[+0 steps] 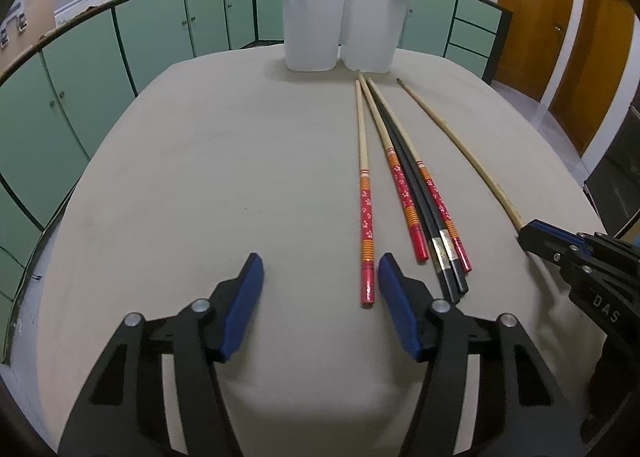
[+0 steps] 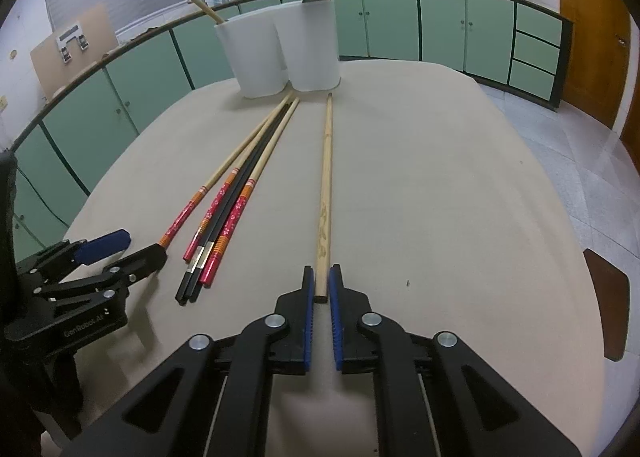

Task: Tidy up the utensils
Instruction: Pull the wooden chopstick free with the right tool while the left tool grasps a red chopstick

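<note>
Right gripper clamps a plain wooden chopstick; left gripper gapes over a red-handled chopstick on the table.

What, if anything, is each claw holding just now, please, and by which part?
The right claw grips the plain wooden chopstick at its thick near end. The left claw is open and holds nothing; a red-patterned chopstick lies beside its finger.

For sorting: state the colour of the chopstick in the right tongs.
Plain light wood chopstick, clearest in right wrist view.
</note>
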Demonstrator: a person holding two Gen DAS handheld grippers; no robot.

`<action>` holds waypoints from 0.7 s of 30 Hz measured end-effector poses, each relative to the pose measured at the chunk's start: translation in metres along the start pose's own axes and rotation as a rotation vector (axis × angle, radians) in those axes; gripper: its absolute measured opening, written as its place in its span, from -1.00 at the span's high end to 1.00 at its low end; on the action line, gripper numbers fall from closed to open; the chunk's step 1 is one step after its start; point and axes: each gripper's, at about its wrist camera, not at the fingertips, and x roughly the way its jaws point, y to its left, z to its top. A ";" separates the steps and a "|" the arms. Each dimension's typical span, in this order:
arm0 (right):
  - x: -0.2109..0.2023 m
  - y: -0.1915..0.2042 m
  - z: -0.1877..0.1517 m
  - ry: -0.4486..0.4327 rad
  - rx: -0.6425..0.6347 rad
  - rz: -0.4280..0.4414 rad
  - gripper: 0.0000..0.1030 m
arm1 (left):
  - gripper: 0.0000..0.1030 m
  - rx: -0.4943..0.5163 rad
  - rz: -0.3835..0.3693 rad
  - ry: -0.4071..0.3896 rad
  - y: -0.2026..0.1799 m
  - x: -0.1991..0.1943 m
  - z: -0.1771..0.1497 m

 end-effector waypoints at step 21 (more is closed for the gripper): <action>-0.006 -0.004 0.000 -0.035 0.010 0.022 0.86 | 0.90 0.002 -0.021 -0.028 -0.008 -0.015 0.000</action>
